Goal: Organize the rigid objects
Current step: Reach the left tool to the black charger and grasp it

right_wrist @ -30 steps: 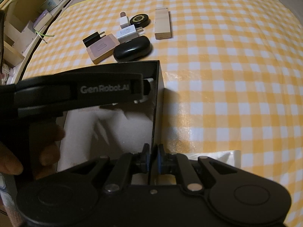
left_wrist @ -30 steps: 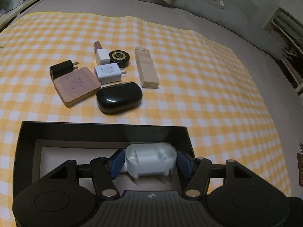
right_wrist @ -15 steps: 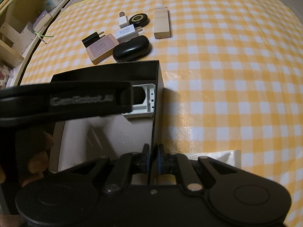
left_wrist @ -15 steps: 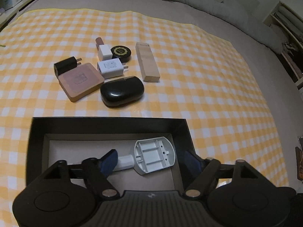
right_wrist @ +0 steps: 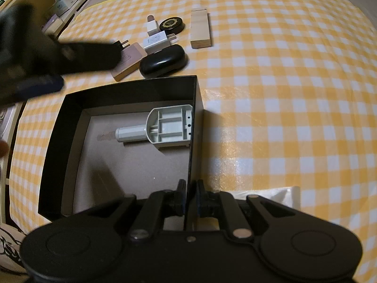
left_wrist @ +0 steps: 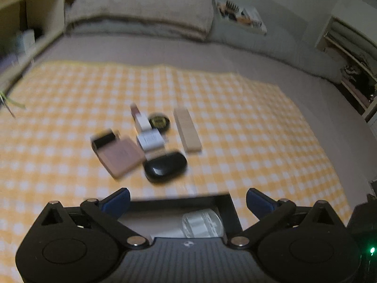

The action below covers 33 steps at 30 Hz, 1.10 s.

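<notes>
A black box (right_wrist: pixel 132 89) stands on the yellow checked cloth. A white plastic part (right_wrist: pixel 162 127) lies inside it against the right wall; it also shows in the left wrist view (left_wrist: pixel 202 221). My right gripper (right_wrist: pixel 189 194) is shut on the box's right wall (right_wrist: pixel 192 141). My left gripper (left_wrist: pixel 188 200) is open and empty, raised above the box's far edge; in the right wrist view it is a dark blur at the left. Beyond the box lie a black oval case (left_wrist: pixel 165 166), a pink flat box (left_wrist: pixel 121 156), a white charger (left_wrist: pixel 150 141), a black charger (left_wrist: pixel 103 139), a wooden block (left_wrist: pixel 187 129), a round black tin (left_wrist: pixel 160 121) and a small white-and-brown stick (left_wrist: pixel 139 116).
The cloth (right_wrist: pixel 282 94) covers a grey bed with pillows (left_wrist: pixel 146 14) at the back. Shelves (left_wrist: pixel 23 23) stand at the far left and a cabinet (left_wrist: pixel 348 54) at the right. A white sheet (right_wrist: pixel 278 195) lies beside my right gripper.
My left gripper let go of the white plastic part, which now lies in the box, then opened wide, lifted and moved back towards the loose objects. My right gripper kept its hold on the box wall.
</notes>
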Each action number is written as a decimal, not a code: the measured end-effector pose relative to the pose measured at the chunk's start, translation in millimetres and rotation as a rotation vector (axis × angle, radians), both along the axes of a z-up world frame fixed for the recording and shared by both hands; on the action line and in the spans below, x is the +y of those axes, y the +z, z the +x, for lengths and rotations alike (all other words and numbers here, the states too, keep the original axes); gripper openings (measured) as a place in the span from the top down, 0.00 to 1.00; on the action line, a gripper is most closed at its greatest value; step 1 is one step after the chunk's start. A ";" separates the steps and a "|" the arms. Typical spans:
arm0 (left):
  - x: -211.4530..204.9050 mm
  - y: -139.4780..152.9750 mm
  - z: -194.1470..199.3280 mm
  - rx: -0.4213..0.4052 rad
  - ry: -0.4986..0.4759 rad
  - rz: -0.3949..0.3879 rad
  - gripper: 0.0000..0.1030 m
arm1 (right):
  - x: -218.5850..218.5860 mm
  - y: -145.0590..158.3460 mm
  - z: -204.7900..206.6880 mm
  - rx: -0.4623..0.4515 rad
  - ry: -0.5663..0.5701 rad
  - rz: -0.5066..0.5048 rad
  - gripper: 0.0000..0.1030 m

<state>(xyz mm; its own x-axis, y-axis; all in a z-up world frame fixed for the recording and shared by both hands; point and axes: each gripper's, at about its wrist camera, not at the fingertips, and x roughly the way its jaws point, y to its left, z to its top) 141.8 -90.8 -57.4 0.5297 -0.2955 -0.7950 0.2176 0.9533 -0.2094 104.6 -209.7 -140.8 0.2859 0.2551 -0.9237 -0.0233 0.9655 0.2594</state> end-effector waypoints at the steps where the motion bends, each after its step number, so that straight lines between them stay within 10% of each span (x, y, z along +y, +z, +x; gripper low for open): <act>1: 2.0 4.6 0.2 -0.026 0.001 0.008 0.00 | 0.0 0.0 0.0 0.000 0.000 0.000 0.91; 11: 38.8 30.9 28.5 -0.203 0.106 0.073 0.00 | -0.4 0.5 -0.5 -0.005 0.002 -0.005 0.91; 33: 60.3 -48.1 125.9 -0.121 0.071 0.190 0.06 | 1.1 2.8 -1.9 0.006 0.001 -0.007 0.91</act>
